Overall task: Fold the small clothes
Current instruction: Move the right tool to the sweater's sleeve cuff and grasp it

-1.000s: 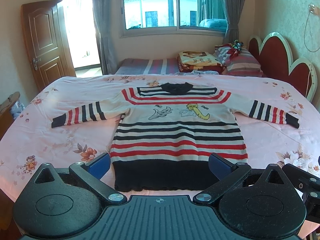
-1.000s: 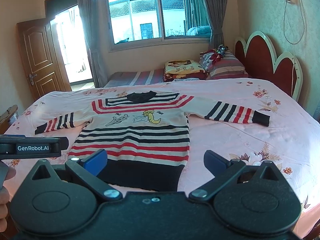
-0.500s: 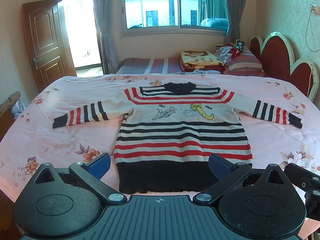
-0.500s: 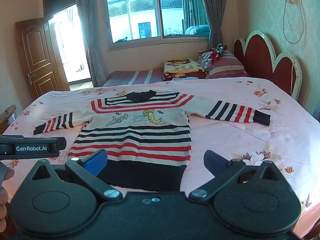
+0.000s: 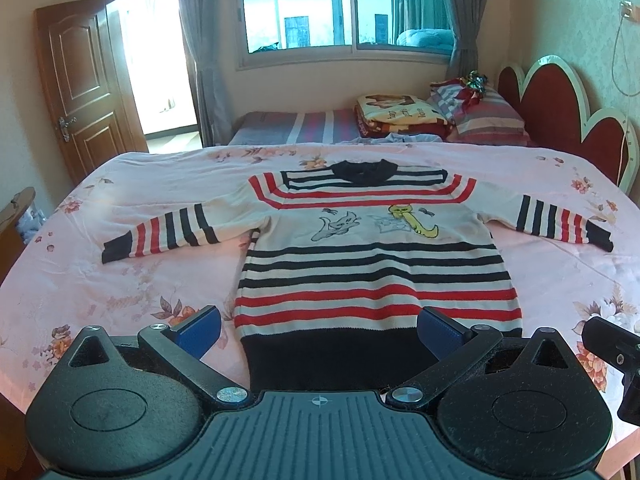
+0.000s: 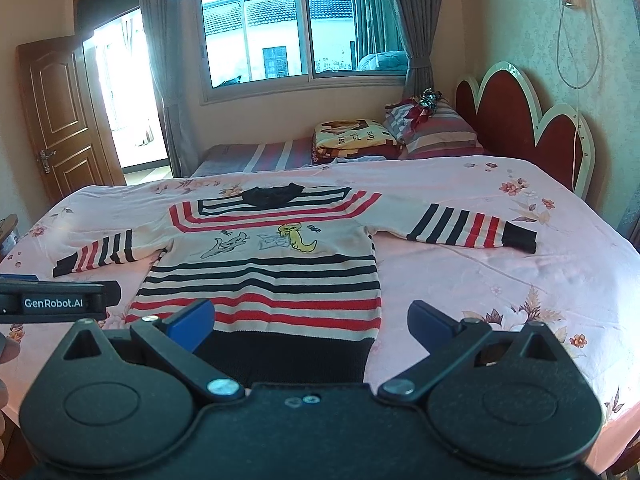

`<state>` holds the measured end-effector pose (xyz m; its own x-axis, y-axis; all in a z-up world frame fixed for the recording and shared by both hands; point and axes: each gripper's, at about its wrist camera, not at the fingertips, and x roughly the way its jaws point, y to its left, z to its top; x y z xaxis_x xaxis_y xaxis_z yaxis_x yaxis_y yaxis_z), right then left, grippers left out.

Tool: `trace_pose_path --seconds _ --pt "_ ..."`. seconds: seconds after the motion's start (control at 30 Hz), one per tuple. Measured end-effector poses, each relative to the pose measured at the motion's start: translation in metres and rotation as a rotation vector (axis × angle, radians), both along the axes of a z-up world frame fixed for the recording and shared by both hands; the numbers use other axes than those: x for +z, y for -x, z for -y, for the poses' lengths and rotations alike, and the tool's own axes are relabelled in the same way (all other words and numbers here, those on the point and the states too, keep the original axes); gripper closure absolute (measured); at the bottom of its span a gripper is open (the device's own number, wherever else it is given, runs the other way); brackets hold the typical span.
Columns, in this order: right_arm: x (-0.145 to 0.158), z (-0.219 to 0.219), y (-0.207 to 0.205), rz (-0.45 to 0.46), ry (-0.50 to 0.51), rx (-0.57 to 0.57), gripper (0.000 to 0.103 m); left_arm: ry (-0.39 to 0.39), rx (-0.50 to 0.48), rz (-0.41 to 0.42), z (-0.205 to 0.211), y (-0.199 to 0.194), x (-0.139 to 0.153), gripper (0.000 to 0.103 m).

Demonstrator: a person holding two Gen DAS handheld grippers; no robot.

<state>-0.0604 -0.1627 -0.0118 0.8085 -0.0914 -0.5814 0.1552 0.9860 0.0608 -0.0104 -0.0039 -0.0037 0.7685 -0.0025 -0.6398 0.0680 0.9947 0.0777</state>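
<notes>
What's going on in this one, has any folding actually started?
Not yet. A striped child's sweater lies flat and face up on the pink floral bedsheet, both sleeves spread out to the sides. A person holds the left gripper and the right gripper near the sweater's dark hem, both open and holding nothing. No fold is visible.

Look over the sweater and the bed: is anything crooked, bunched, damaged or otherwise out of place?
Nothing stands out. The striped sweater lies flat, front up, on the pink floral bedsheet, both sleeves spread outward, hem nearest the cameras. The left gripper and right gripper are open, holding nothing.
</notes>
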Motion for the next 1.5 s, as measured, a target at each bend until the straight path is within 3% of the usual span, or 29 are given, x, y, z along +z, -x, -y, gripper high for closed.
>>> trace_pose_path --seconds 0.57,0.83,0.9,1.2,1.5 --pt "-0.018 -0.009 -0.055 0.014 0.002 -0.089 0.001 0.001 -0.025 -0.038 -0.032 -0.073 -0.017 0.0" --pt "-0.032 0.009 -0.086 -0.002 -0.006 -0.138 0.012 0.023 -0.029 -0.076 -0.033 -0.116 -0.04 0.0" --pt "-0.035 0.019 -0.095 -0.001 -0.018 -0.149 0.02 0.022 -0.036 -0.084 -0.027 -0.127 -0.046 0.0" --pt "-0.066 0.095 -0.152 -0.056 -0.057 -0.205 0.033 0.025 0.001 -0.108 0.02 -0.192 -0.077 0.0" --pt "-0.104 0.193 -0.209 -0.145 -0.086 -0.311 0.033 0.005 -0.011 -0.151 0.087 -0.262 -0.107 0.0"
